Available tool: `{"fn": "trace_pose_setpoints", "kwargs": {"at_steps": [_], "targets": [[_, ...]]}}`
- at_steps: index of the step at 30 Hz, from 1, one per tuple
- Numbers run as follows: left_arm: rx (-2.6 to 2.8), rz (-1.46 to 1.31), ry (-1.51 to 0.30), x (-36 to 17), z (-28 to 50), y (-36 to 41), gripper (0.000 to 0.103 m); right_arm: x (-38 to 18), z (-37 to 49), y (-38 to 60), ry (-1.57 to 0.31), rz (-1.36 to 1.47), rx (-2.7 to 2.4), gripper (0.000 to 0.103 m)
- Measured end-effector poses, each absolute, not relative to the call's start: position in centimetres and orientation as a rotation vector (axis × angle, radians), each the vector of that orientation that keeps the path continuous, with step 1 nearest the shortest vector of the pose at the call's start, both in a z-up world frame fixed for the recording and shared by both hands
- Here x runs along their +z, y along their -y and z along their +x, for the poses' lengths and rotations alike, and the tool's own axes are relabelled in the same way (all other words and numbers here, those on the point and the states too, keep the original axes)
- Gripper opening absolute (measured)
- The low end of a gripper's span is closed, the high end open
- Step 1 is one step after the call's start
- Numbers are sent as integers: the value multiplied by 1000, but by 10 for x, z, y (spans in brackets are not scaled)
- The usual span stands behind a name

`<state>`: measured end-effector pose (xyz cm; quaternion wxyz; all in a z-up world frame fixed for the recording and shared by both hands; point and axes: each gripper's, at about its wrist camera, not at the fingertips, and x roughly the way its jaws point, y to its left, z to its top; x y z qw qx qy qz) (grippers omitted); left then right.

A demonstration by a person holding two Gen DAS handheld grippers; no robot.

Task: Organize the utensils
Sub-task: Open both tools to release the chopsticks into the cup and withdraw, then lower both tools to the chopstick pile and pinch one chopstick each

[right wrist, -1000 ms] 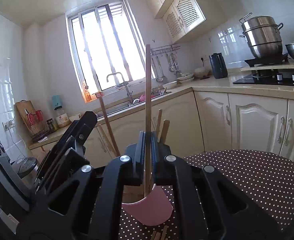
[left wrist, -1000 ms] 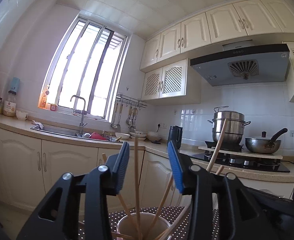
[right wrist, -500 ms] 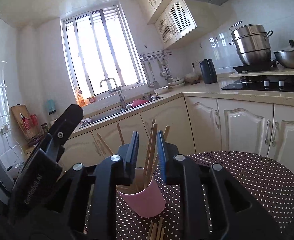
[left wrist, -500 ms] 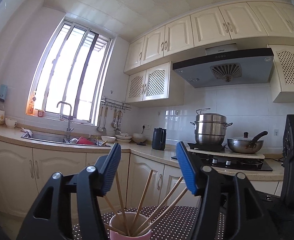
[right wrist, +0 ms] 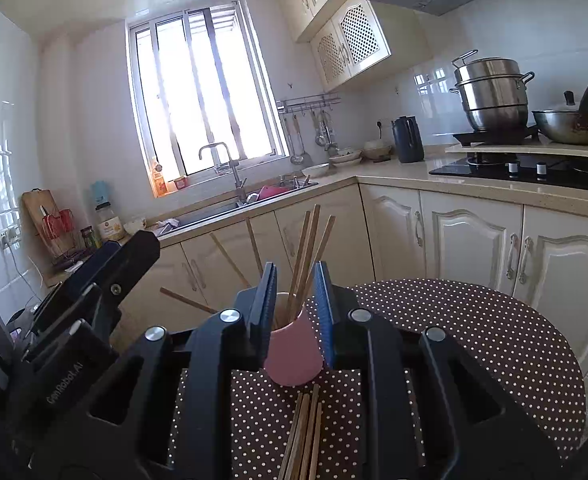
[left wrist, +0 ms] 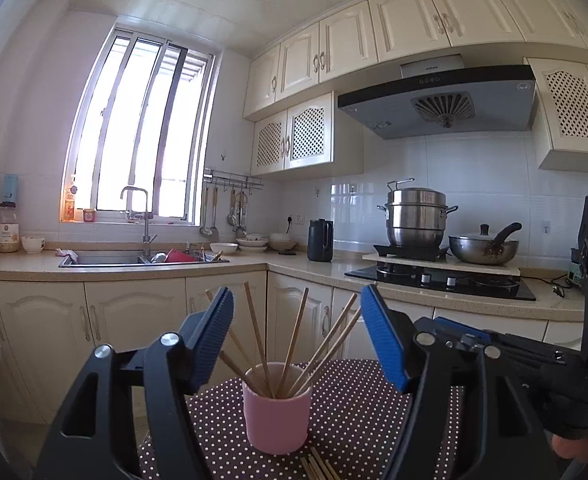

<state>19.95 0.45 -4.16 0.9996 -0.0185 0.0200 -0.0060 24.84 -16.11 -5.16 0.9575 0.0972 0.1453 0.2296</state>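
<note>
A pink cup [left wrist: 277, 414] stands on the round dotted table [left wrist: 358, 420] and holds several wooden chopsticks [left wrist: 294, 344] that fan out. It also shows in the right wrist view [right wrist: 293, 354]. More loose chopsticks [right wrist: 303, 436] lie on the table in front of the cup. My left gripper [left wrist: 297, 340] is open and empty, a little back from the cup. My right gripper [right wrist: 293, 300] is open and empty, with its jaws on either side of the cup's line of sight, behind the loose chopsticks. The left gripper's body [right wrist: 94, 280] shows at the left of the right wrist view.
Cream cabinets [left wrist: 134, 320] and a counter run behind the table. A sink [left wrist: 134, 258] lies under the window. A kettle [left wrist: 320, 240], a steamer pot [left wrist: 416, 220] and a pan [left wrist: 484, 246] stand on the stove side. The table's edge [right wrist: 566, 360] curves at the right.
My right gripper let go of a chopstick into the cup and opened. Both grippers drew back from the cup, and the left jaws opened wider.
</note>
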Motion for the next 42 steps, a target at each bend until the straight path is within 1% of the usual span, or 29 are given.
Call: {"fn": "trace_pose_setpoints", "kwargs": {"at_steps": [4,12,18,21,24,25,35,42], "targets": [[-10,-30,-118,-53,196,-6,67,-60,237,164,-326,179,451,21],[-68,2,-392,-91,209,-12,68,-91,232,160,-456,118,434,22],[-153,-96,-678,-130,236,-24,68,-117,236,155,-575,86,433,22],[-128,-56,-801,-153,248,-19,68,-127,239,156,-629,84,429,27],[-113,-7,-894,-175,257,-14,68,-135,240,158,-665,87,427,38],[-119,-7,-918,-181,258,-13,68,-137,240,159,-669,89,425,45],[-158,-12,-1030,-210,270,7,67,-150,244,163,-730,93,426,46],[-133,-2,-1063,-218,270,-7,67,-159,252,157,-795,59,454,46]]}}
